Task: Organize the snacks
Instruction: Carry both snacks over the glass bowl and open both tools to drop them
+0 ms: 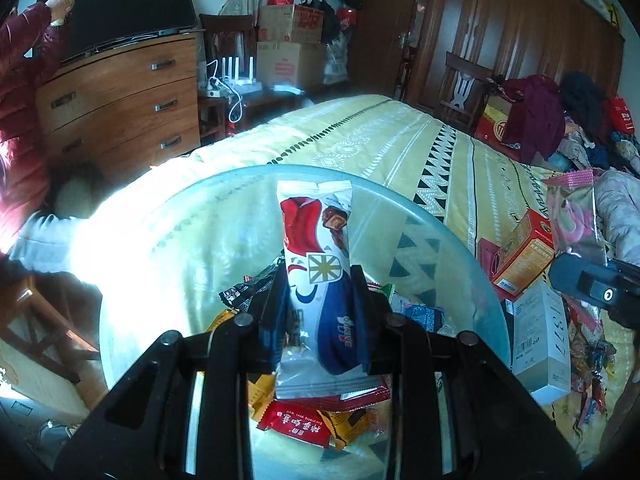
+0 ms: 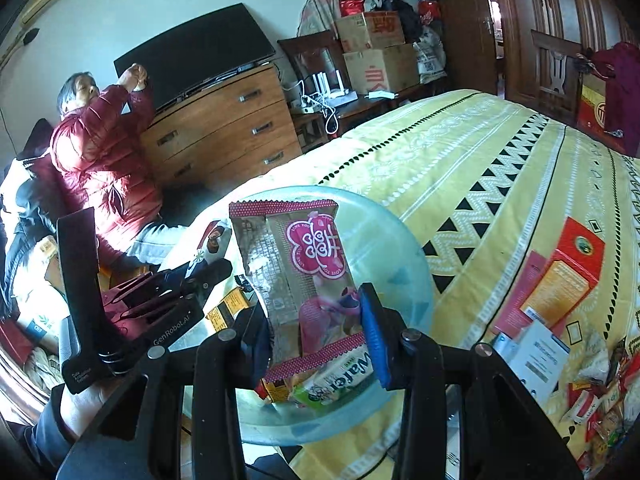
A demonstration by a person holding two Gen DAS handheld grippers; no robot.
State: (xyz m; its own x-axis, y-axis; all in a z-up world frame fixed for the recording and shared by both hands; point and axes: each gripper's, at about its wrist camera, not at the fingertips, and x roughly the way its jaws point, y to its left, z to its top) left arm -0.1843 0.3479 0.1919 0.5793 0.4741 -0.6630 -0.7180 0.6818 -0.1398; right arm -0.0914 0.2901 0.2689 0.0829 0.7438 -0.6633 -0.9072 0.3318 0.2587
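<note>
My left gripper (image 1: 320, 312) is shut on a white, red and blue snack bar packet (image 1: 316, 264), held upright over a clear round plastic tub (image 1: 180, 240) with several snack packets (image 1: 296, 420) inside. My right gripper (image 2: 316, 320) is shut on a pink and brown wafer packet (image 2: 304, 276), also above the tub (image 2: 400, 248), where a green wafer packet (image 2: 344, 376) lies. The left gripper (image 2: 188, 280) shows at left in the right wrist view. The right gripper's body (image 1: 600, 284) and its packet (image 1: 576, 208) appear at the right edge of the left wrist view.
The tub rests on a bed with a yellow patterned cover (image 1: 380, 136). Orange-red boxes (image 1: 524, 252), a white box (image 1: 540, 344) and loose snacks (image 2: 600, 412) lie to the right. A person in a red jacket (image 2: 104, 168) stands by a wooden dresser (image 2: 224, 128) with a TV.
</note>
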